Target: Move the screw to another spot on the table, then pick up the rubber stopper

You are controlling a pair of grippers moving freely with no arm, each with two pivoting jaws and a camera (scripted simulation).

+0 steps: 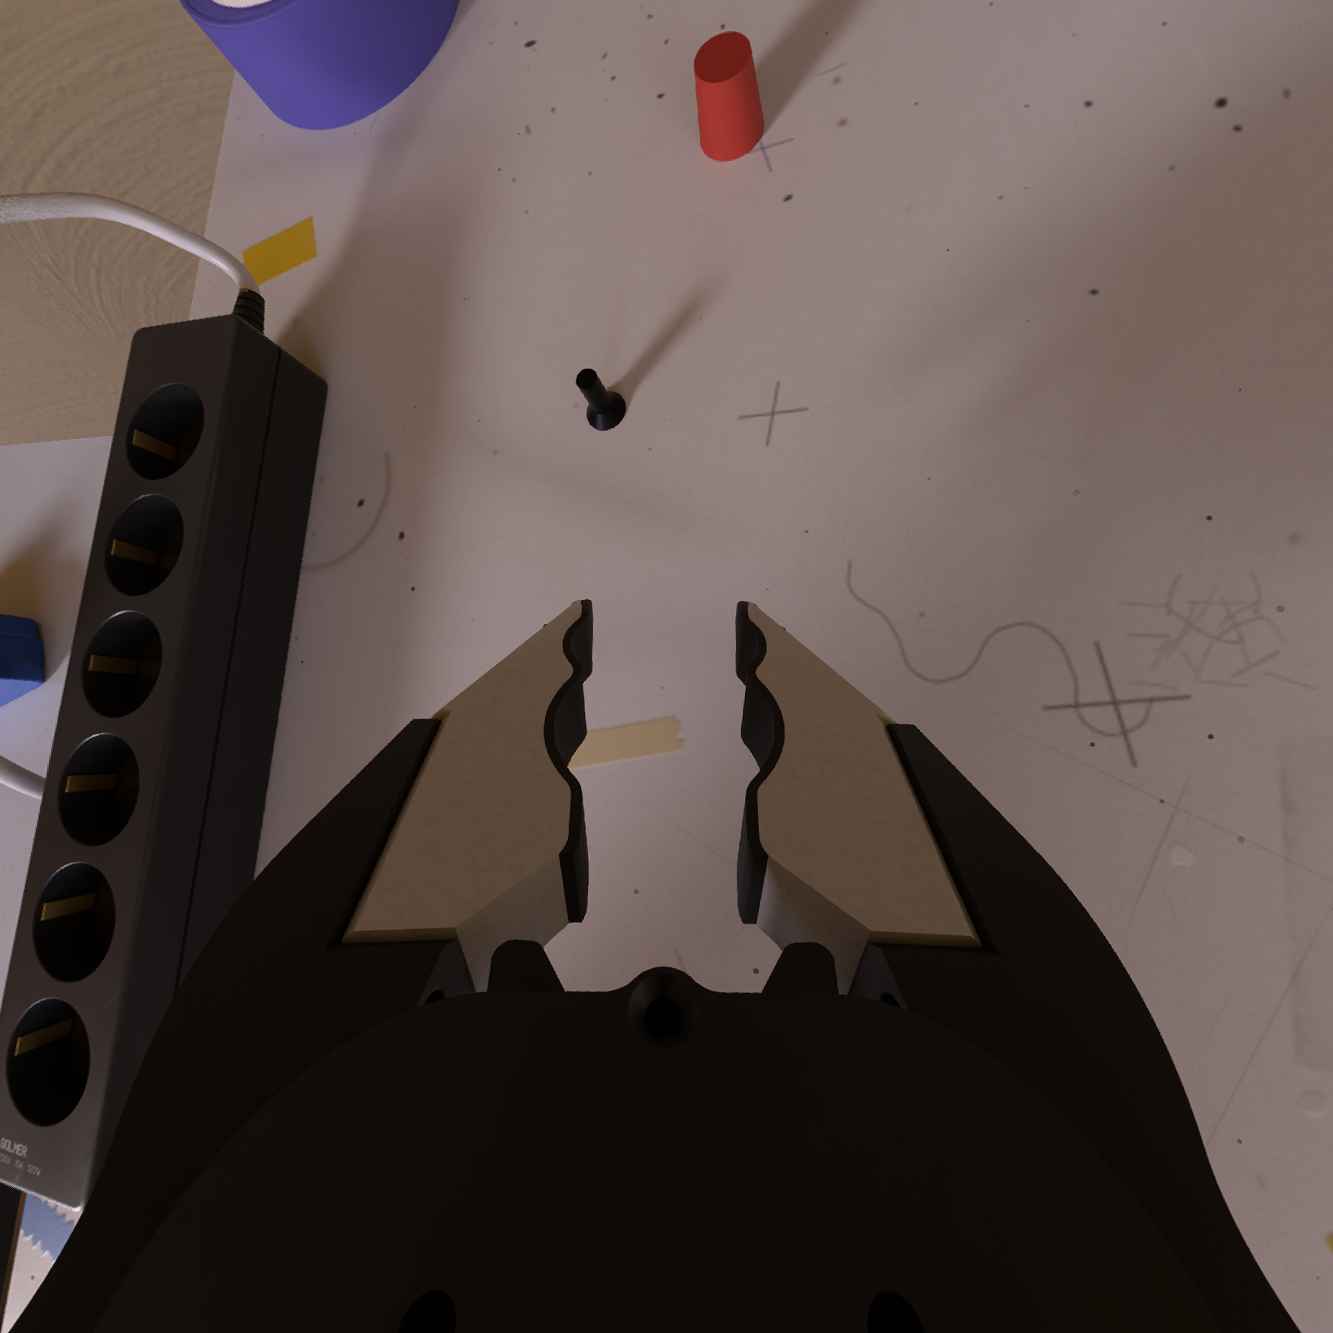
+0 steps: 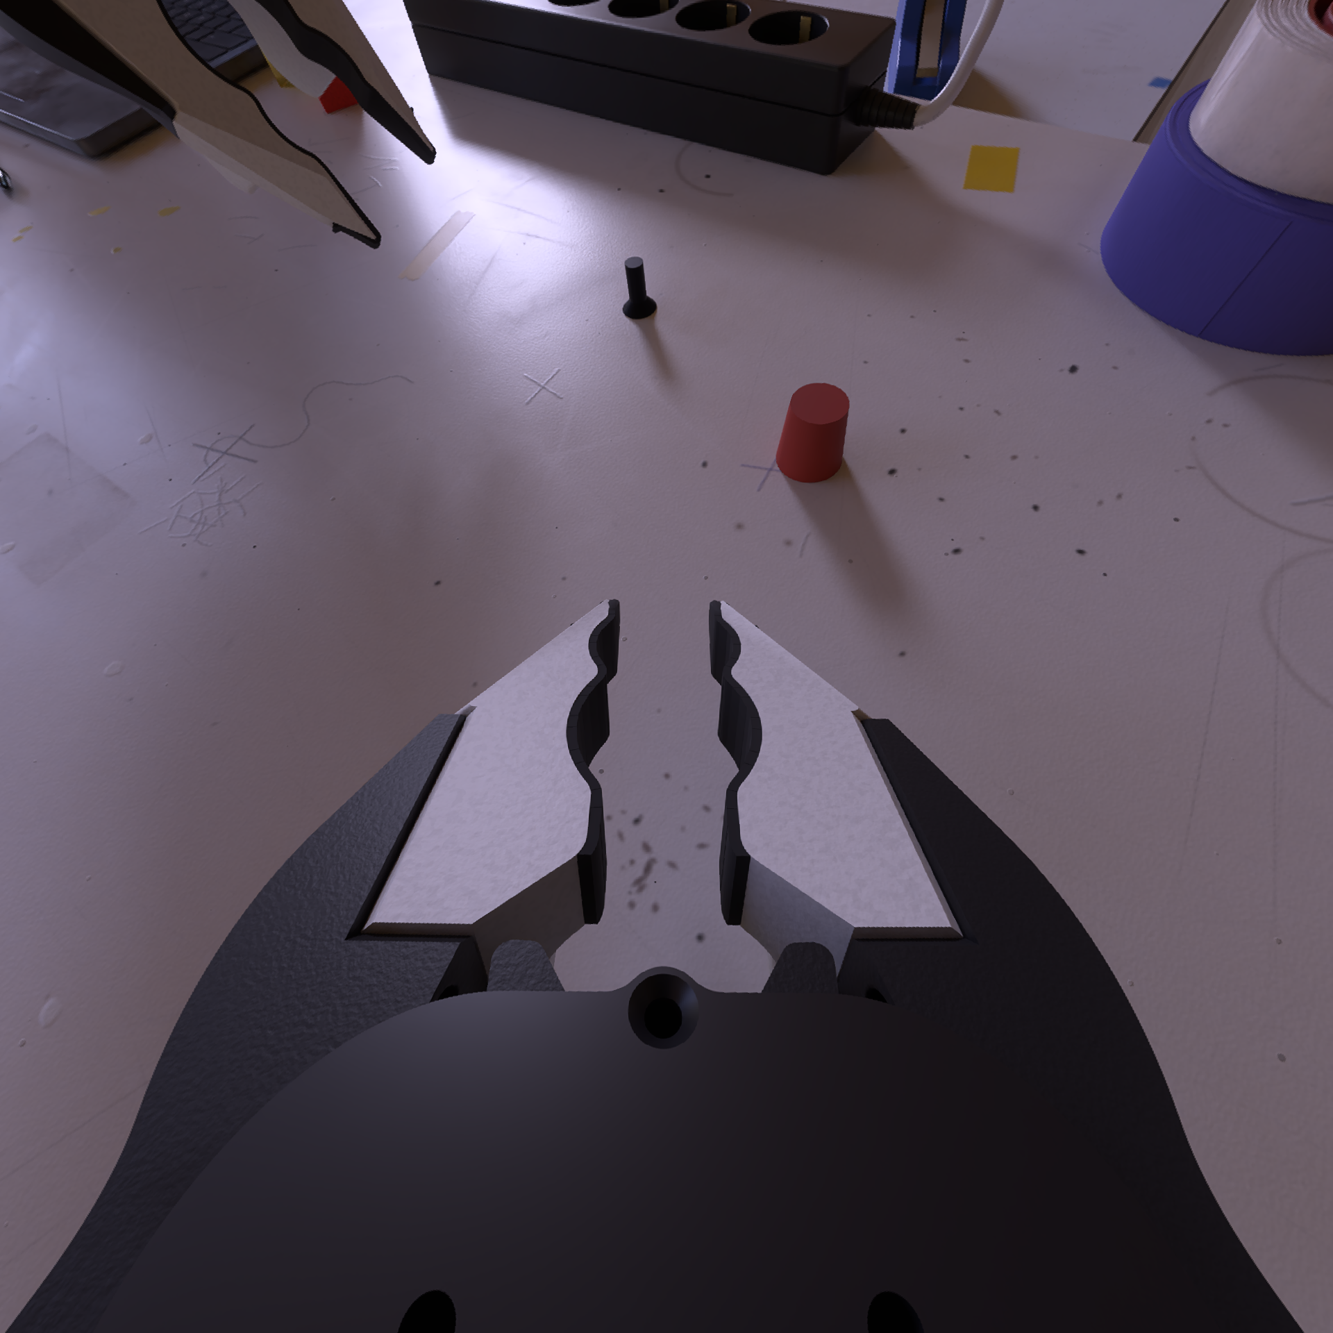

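Observation:
A small black screw (image 1: 601,402) stands on its flat head on the white table, shaft up; it also shows in the right wrist view (image 2: 638,290). A red tapered rubber stopper (image 1: 727,97) stands upright beyond it, and in the right wrist view (image 2: 812,434) it is nearer than the screw. My left gripper (image 1: 663,607) is open and empty, above the table, short of the screw. My right gripper (image 2: 663,607) is open and empty, short of the stopper. The left gripper also shows at the upper left of the right wrist view (image 2: 404,191).
A black power strip (image 1: 144,685) with a white cable lies along the left, and at the top in the right wrist view (image 2: 649,65). A purple tape roll (image 1: 324,58) stands at the far left corner, also in the right wrist view (image 2: 1219,245). Yellow tape piece (image 1: 281,249) sticks on the table.

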